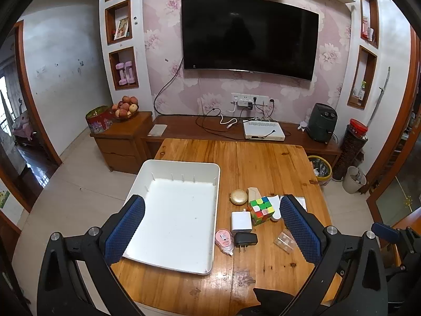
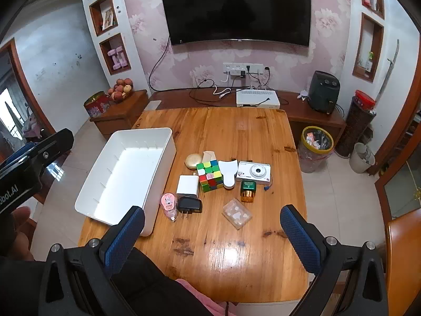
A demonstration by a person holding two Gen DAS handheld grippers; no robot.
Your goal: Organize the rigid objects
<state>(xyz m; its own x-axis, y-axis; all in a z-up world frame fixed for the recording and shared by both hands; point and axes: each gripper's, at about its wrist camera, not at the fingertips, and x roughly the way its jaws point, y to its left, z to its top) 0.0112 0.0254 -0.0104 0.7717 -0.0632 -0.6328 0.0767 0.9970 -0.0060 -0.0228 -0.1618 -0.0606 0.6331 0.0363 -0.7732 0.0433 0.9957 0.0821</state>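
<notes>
An empty white tray (image 1: 179, 163) (image 2: 143, 132) sits on the left of the wooden table (image 2: 236, 129). Right of it lie a colour cube (image 2: 210, 176) (image 1: 260, 208), a white charger (image 2: 187, 184), a black plug (image 2: 189, 205), a pink tape dispenser (image 2: 168, 202), a gold round case (image 2: 193, 160), a white camera (image 2: 254, 172), a green-and-gold bottle (image 2: 248, 190) and a clear box (image 2: 236, 213). My left gripper (image 1: 211, 201) hovers open over the tray's near right side. Above the table's front, my right gripper (image 2: 212, 212) is open and holds nothing.
A yellow-rimmed bin (image 2: 317, 144) stands off the table's right edge, with a low TV cabinet (image 2: 302, 105) behind it. An orange chair (image 2: 405, 250) is at the near right. A person's hand (image 2: 18, 226) holds the left tool.
</notes>
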